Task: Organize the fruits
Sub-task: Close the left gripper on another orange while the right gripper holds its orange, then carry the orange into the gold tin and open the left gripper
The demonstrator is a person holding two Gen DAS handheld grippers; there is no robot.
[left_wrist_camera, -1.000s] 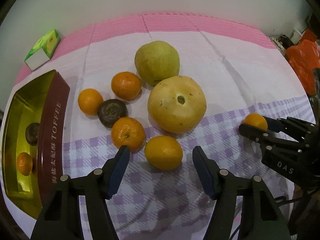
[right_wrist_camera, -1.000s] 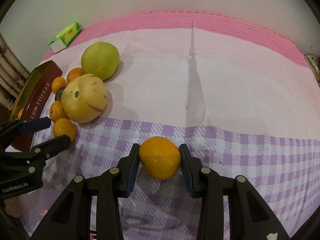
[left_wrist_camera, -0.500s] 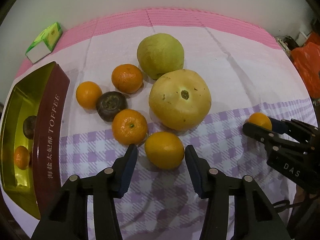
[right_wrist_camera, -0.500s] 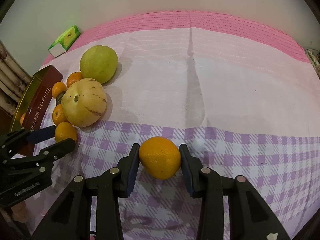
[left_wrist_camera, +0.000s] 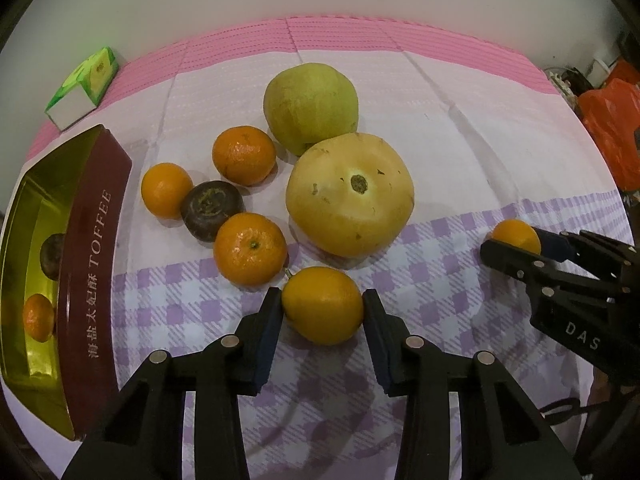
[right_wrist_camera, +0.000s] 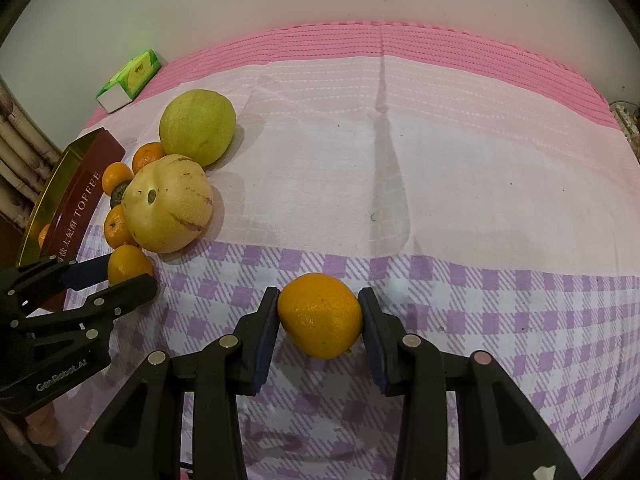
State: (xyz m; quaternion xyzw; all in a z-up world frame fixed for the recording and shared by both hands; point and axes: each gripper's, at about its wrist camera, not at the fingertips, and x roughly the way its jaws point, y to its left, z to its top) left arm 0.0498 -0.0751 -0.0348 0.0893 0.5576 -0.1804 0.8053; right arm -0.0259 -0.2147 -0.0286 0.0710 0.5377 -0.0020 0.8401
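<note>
My left gripper (left_wrist_camera: 323, 312) is shut on a yellow-orange citrus (left_wrist_camera: 322, 305) on the checked cloth, just in front of a big yellow melon (left_wrist_camera: 350, 194). My right gripper (right_wrist_camera: 319, 318) is shut on an orange (right_wrist_camera: 320, 315) further right on the cloth; it also shows in the left wrist view (left_wrist_camera: 516, 236). Several small oranges (left_wrist_camera: 250, 249) and a dark fruit (left_wrist_camera: 211, 209) lie left of the melon. A green pomelo (left_wrist_camera: 310, 107) sits behind it. The maroon TOFFEE tin (left_wrist_camera: 94, 264) at the left holds an orange (left_wrist_camera: 38, 318) and a dark fruit (left_wrist_camera: 52, 256).
A green and white box (left_wrist_camera: 82, 88) lies at the back left on the pink mat. An orange plastic bag (left_wrist_camera: 612, 128) is beyond the table's right edge. A wall runs behind the table.
My left gripper has moved forward and closed its fingers onto the yellow-orange citrus. My right gripper keeps its hold on the orange with little movement.
</note>
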